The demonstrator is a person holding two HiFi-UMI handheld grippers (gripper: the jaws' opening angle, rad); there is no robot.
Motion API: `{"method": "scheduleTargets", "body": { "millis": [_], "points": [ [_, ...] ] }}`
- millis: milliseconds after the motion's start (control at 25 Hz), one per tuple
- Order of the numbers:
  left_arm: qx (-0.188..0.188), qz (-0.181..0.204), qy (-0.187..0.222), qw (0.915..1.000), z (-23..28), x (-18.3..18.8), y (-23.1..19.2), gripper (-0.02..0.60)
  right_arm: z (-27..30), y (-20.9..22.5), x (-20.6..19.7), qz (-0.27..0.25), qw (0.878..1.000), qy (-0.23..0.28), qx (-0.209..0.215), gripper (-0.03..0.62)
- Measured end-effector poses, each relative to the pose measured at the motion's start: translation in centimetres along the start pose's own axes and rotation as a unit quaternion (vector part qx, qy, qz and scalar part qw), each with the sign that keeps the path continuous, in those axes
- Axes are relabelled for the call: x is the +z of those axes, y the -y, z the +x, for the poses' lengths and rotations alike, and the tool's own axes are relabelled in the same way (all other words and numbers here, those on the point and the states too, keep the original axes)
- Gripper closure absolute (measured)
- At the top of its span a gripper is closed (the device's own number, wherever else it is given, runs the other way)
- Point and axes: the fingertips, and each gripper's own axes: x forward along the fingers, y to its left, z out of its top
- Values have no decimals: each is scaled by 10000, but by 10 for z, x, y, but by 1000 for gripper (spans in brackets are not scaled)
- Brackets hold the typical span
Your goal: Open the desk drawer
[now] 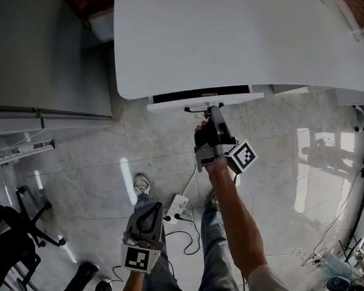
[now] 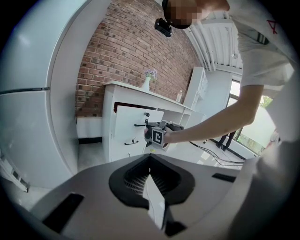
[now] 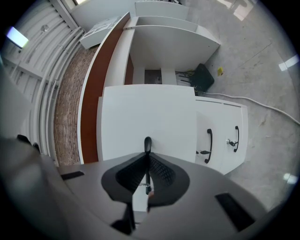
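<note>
Left side first: my left tool (image 1: 150,214) hangs low by the person's leg (image 1: 154,279), jaws pressed together on nothing, well apart from the bench (image 1: 224,34). On the floor (image 1: 85,178) just right of it lies a white power strip (image 1: 176,206). Across to the middle, my right tool (image 1: 212,115) is level, clamped tight on the black handle (image 3: 147,143) of the drawer (image 1: 204,101). That drawer sits right under the bench's front edge, its white front standing slightly out, a dark gap showing above it.
</note>
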Motion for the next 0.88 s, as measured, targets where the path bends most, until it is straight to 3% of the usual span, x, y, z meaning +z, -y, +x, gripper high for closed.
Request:
{"method": "scheduleTargets", "body": {
  "millis": [600, 880],
  "points": [
    [-95, 36, -25, 9999, 1, -4, 14, 569, -81, 8, -14, 26, 9998, -37, -183, 563],
    [-69, 18, -47, 10000, -1, -4, 10, 569, -118, 35, -22, 111, 9983, 36, -570, 563]
  ]
}}
